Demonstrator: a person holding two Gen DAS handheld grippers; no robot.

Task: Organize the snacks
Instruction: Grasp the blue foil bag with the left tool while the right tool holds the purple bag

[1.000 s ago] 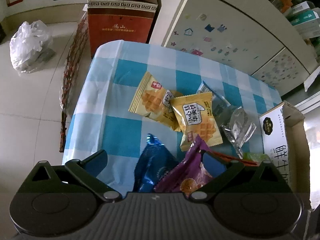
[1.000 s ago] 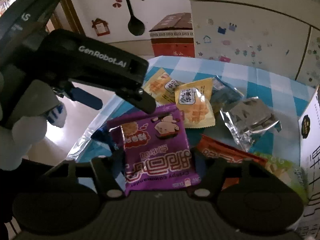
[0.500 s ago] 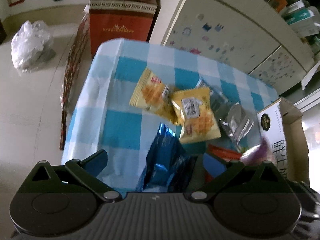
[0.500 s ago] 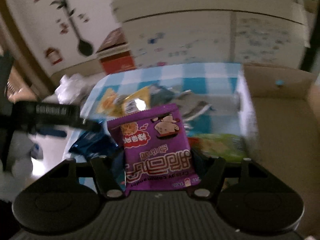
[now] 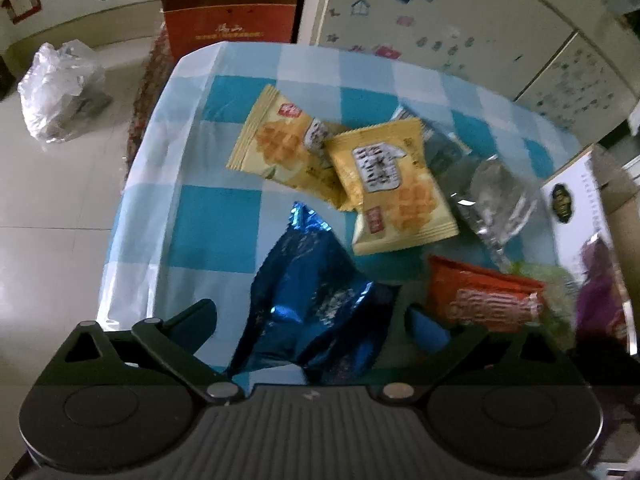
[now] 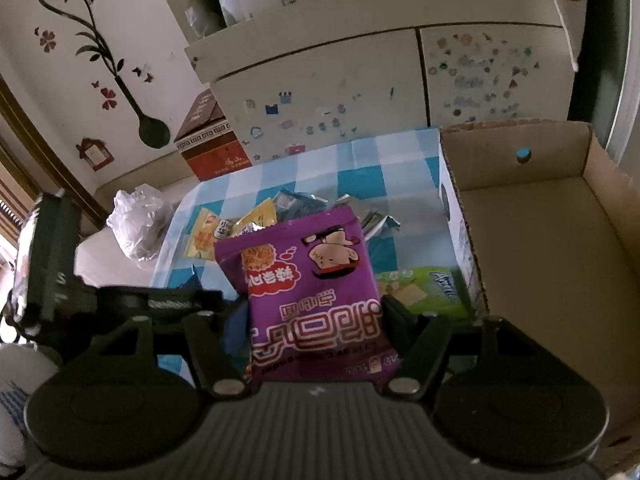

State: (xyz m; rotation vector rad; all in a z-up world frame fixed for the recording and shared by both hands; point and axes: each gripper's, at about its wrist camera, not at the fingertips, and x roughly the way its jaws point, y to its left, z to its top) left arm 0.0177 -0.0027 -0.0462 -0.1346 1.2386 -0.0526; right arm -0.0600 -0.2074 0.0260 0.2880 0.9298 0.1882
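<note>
A crinkled blue snack packet [image 5: 316,292] lies on the blue-checked tablecloth [image 5: 212,224], between the fingers of my left gripper [image 5: 314,316]. Its jaws are closing but still wide, and the pads stand clear of the packet. My right gripper [image 6: 316,316] is shut on a purple noodle-snack packet [image 6: 304,280], held in the air beside the left wall of an open cardboard box [image 6: 516,148]. Two yellow waffle packets [image 5: 280,140] [image 5: 396,184], a silver packet [image 5: 496,196], an orange packet [image 5: 488,300] and a green packet [image 6: 424,284] lie on the cloth.
The box's printed side [image 5: 572,208] stands at the table's right edge. Beyond the table are a stickered cabinet [image 6: 320,92], a red-brown carton [image 5: 232,8] on the floor and a white plastic bag [image 5: 56,92]. The left gripper's body [image 6: 120,300] shows at left in the right wrist view.
The right gripper carried the purple packet up and right, off the pile to beside the box. The left gripper came down closer over the blue packet.
</note>
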